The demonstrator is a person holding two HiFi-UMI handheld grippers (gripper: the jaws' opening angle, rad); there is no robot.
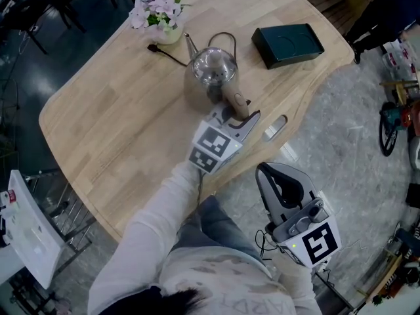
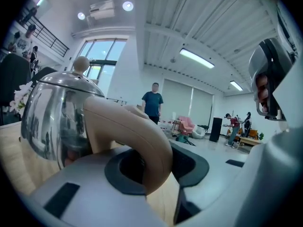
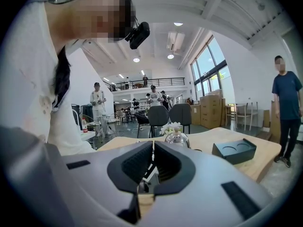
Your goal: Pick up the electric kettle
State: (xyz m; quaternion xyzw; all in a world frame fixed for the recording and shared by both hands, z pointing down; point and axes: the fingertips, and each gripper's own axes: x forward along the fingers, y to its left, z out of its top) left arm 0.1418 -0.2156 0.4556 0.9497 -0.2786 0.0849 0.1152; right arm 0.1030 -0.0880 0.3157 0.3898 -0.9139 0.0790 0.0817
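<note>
The kettle [image 1: 213, 67] stands upright on the wooden table [image 1: 125, 123], in its far half and nearer the right edge than the left. Its spout points to the far edge and its tan handle [image 1: 236, 102] points to the near edge. The left gripper [image 2: 158, 167] reaches in over the near right edge, and its jaws are clamped on that handle, which fills the gap between the dark pads [image 2: 191, 167]. A pot of flowers [image 1: 159, 12] sits near the far left edge, and a black cord [image 1: 167, 55] runs from beside it to the kettle. A dark box [image 1: 287, 44] lies near the far right corner, apart from the kettle. The right gripper [image 3: 152, 161] hangs off the table, past its near edge beside the person's lap, with its jaws together and nothing between them
</note>
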